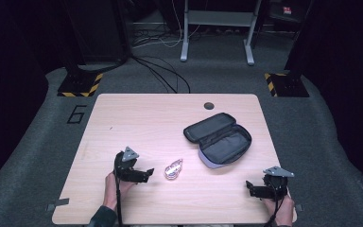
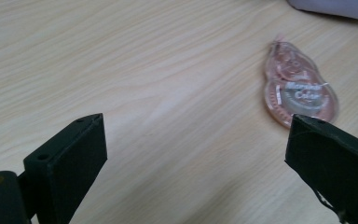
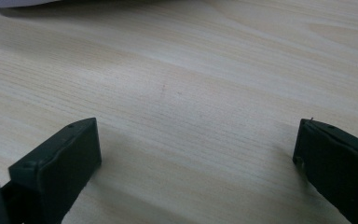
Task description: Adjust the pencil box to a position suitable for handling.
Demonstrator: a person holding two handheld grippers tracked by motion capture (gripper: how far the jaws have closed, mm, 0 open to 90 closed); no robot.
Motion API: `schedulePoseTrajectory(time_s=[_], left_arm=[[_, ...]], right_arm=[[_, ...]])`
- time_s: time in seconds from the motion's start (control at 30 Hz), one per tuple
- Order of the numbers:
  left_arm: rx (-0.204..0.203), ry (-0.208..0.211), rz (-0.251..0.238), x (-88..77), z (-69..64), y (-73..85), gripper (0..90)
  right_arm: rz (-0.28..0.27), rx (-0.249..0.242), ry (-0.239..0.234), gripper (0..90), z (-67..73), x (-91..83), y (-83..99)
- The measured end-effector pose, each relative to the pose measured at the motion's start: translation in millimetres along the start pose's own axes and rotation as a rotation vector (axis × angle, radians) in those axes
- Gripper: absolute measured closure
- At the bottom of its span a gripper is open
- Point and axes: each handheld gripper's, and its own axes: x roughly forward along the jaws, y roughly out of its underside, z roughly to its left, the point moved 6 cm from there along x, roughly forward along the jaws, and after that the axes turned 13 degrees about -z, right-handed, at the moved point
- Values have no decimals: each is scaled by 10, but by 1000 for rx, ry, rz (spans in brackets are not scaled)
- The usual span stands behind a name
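A small see-through pink tape roller (image 1: 173,169) lies flat on the wooden surface (image 1: 137,118), near the front edge. It sits just beside the left claw (image 1: 147,173), so it looks like the thing to be picked up. In the left gripper view the roller (image 2: 299,92) is ahead and off to one side, next to one black jaw but not between the two. The jaws stand wide apart with nothing in them, so this claw is released and ready.

A dark pencil case (image 1: 218,139) lies open behind the roller, with its lid folded back. It may be open like that so the roller can go inside, but that is only a guess. The writing on the roller is too blurry to read well.

The left hand (image 1: 115,182) holds its claw low over the wood, pointing sideways at the roller.

The right claw (image 1: 251,188) rests far off at the other front corner, well apart from the roller. In the right gripper view its jaws are also wide apart, with only bare wood between them. The right hand (image 1: 279,204) is low by the edge, as if waiting
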Motion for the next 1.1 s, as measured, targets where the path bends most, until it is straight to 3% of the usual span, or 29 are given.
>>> schedulePoseTrajectory(time_s=[0.1,0.3,0.37,0.43,0.6,0.7,0.8,1.1], left_arm=[[25,30,8,46,-128,-29,70],[25,48,-13,115,-287,-64,68],[46,74,-3,168,-369,-73,66],[36,83,-3,192,-404,-76,61],[57,110,9,320,-548,-82,54],[70,120,17,354,-585,-80,68],[86,145,35,435,-652,-68,142],[116,142,51,547,-713,-50,208]], right_arm=[[2,0,-1,8,1,-2,0],[1,1,-2,8,1,-2,0],[0,1,-1,8,1,-2,0],[0,6,-1,8,4,-1,-2],[0,5,-1,9,4,-1,-1],[-1,6,-1,9,4,-1,-2],[0,5,-1,8,3,-1,-1],[-5,-2,-1,16,-5,-1,-3]])
